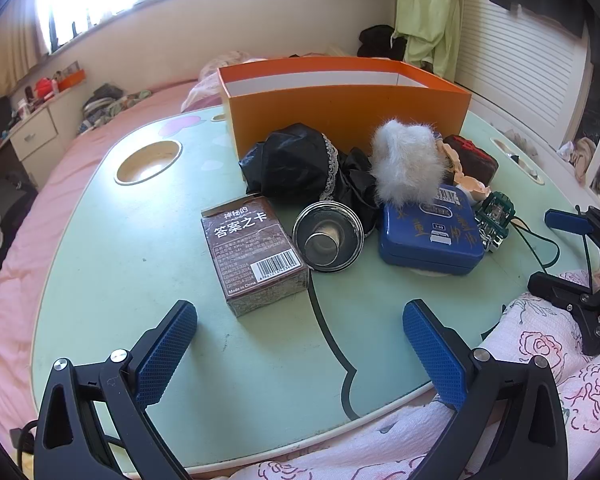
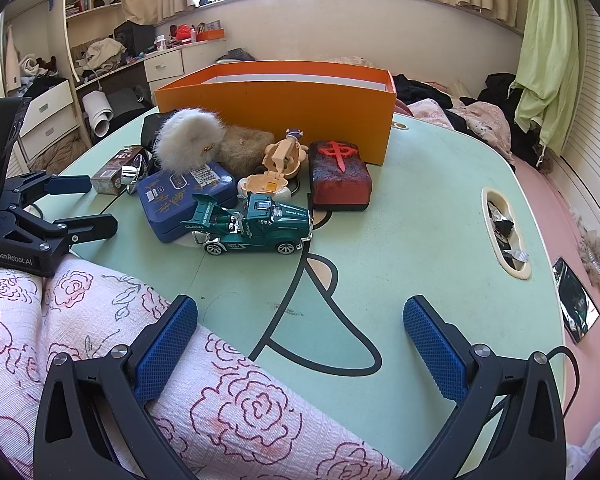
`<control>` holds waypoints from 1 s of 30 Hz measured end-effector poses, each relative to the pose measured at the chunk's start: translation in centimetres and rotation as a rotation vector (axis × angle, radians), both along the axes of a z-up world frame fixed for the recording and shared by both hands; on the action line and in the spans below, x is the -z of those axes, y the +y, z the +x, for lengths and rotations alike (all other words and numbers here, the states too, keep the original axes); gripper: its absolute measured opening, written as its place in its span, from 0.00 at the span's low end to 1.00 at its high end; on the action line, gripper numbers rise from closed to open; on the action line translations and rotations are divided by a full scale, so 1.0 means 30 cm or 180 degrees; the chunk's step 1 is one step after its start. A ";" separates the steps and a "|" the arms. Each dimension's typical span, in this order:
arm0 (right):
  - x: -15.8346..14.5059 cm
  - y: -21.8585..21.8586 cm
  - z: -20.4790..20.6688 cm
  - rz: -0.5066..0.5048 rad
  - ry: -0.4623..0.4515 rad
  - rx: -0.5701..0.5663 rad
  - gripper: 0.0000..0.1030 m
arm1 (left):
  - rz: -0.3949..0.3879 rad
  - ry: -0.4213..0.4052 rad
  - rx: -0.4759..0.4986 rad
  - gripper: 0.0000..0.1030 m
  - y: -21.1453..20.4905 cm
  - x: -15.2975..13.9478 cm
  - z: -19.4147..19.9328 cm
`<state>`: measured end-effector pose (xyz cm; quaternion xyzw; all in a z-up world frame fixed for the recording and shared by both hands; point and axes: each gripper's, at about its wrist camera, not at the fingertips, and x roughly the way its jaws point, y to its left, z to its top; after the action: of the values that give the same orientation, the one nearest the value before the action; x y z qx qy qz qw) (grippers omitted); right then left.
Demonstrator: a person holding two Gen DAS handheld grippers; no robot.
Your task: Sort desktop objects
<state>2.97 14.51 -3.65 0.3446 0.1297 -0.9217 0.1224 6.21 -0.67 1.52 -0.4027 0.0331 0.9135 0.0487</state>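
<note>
Nothing sorted yet: both grippers, left (image 1: 300, 344) and right (image 2: 300, 344), hang released; next, grasp the card box (image 1: 254, 254) for the orange box (image 1: 340, 108).

— What carries it all?

— A pale green surface (image 1: 148, 280) with a round recess (image 1: 148, 162) on its left side and a slot (image 2: 504, 236) on its right.

— And on it?

— An orange box (image 1: 340, 112) at the back. In front, a brown card box (image 1: 252, 254), a metal cup (image 1: 327, 237) on its side, a blue tin (image 1: 430, 234), a green toy truck (image 2: 252, 226), a red block (image 2: 340, 180), black cloth (image 1: 296, 164).

— Touching?

— The cup lies just beside the card box.
</note>
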 end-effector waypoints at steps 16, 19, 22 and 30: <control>-0.001 -0.002 0.001 -0.0003 -0.0009 -0.0006 1.00 | 0.0001 0.0003 0.0003 1.00 -0.003 0.001 0.004; -0.001 -0.002 0.001 -0.0003 -0.0010 -0.0007 1.00 | 0.0001 0.0004 0.0003 1.00 -0.003 0.001 0.005; -0.001 -0.003 0.001 -0.0003 -0.0013 -0.0007 1.00 | 0.0002 0.0005 0.0003 1.00 -0.003 0.001 0.006; -0.023 -0.013 0.001 0.0011 -0.0083 -0.0074 0.63 | 0.0013 0.0027 -0.0001 1.00 -0.002 0.018 0.010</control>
<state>3.01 14.13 -2.97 0.3552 0.1336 -0.9154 0.1342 6.52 -0.72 0.97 -0.3987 0.0313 0.9152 0.0491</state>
